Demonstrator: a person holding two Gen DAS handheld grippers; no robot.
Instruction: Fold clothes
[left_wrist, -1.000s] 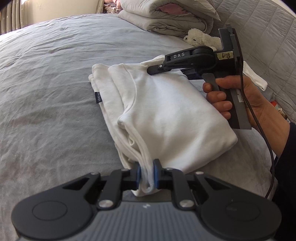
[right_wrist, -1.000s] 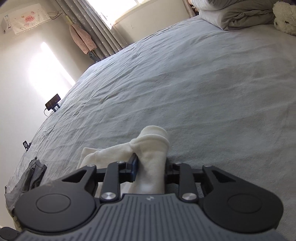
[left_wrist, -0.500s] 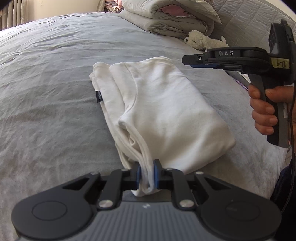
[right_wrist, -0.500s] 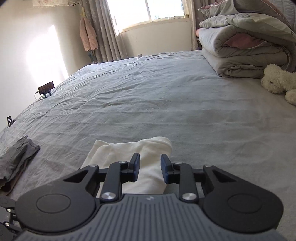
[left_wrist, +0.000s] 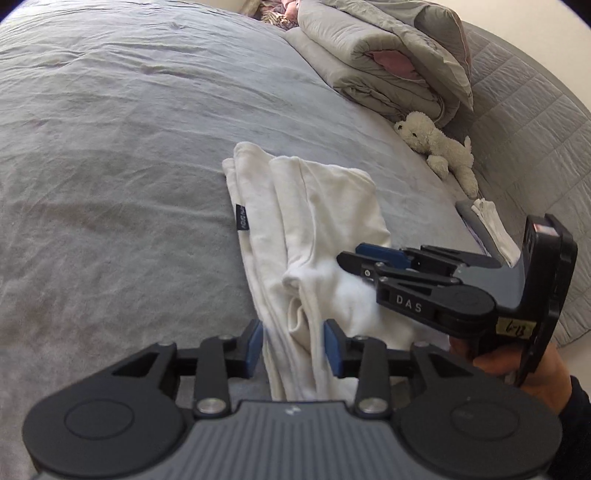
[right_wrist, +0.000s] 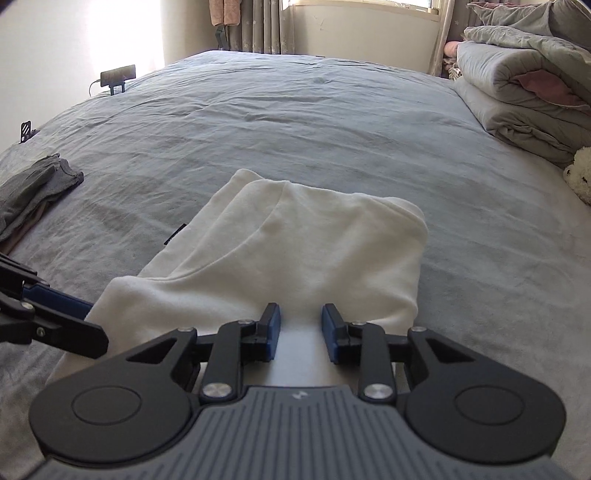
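A folded white garment lies on the grey bed, a small black label on its left edge. My left gripper is open at the near end, its blue pads either side of the bunched hem without pinching it. In the right wrist view the same garment spreads out ahead of my right gripper, which is open low over the near edge. The right gripper also shows in the left wrist view, held by a hand over the garment's right side. The left gripper's fingertips enter from the left.
Folded grey quilts and a white plush toy lie by the quilted headboard. A small white cloth sits near it. A grey garment lies at the bed's left side, a phone on a stand beyond.
My left gripper has opened and let go of the garment's hem. My right gripper opened first, then came down to the garment's near right side.
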